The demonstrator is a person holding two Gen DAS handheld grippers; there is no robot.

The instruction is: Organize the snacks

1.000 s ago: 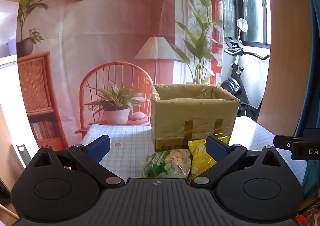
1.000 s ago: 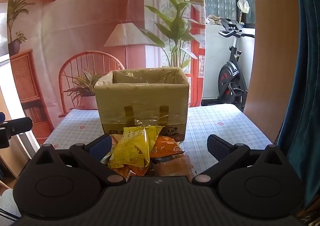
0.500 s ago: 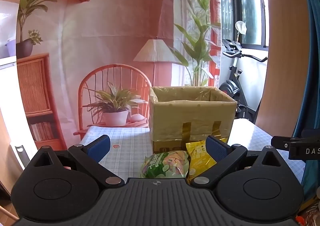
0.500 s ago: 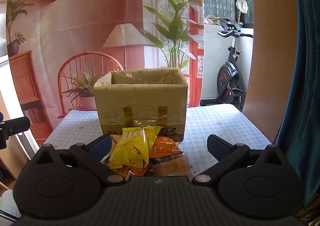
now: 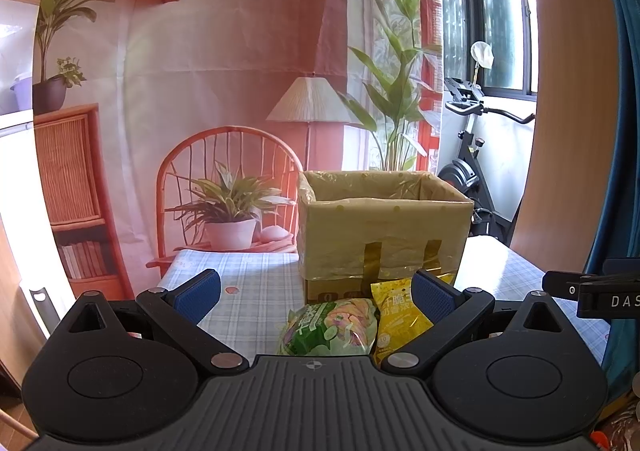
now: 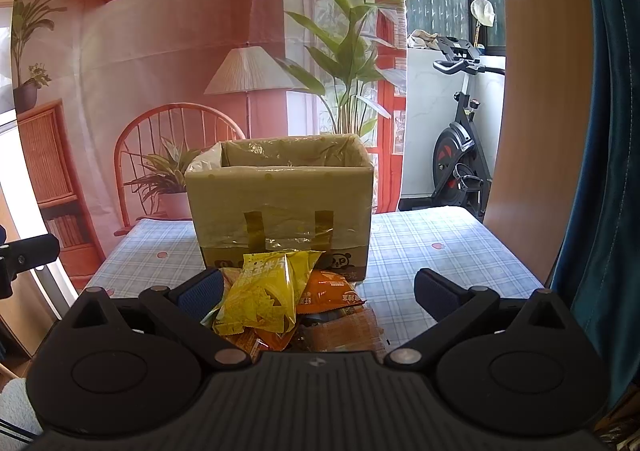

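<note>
Cardboard is what the box (image 6: 280, 207) is made of; it is lined with clear plastic, stands open-topped on the checked tablecloth (image 6: 432, 247), and is seen from both wrist views. A heap of snack packets lies on the cloth just in front of it. In the right wrist view a yellow packet (image 6: 266, 293) is seen on top of the heap, with an orange packet (image 6: 334, 289) beside and partly under it, close to the box's front wall. In the left wrist view a green packet (image 5: 334, 327) is seen beside a yellow one (image 5: 396, 309), the latter partly hidden by a blue finger pad.

The left gripper (image 5: 316, 289) is held wide open above the cloth, nothing between its blue pads (image 5: 198, 289). The right gripper (image 6: 318, 285) is likewise spread wide and empty, the heap lying near its left finger. Behind the table an exercise bike (image 6: 460, 155) is visible.
</note>
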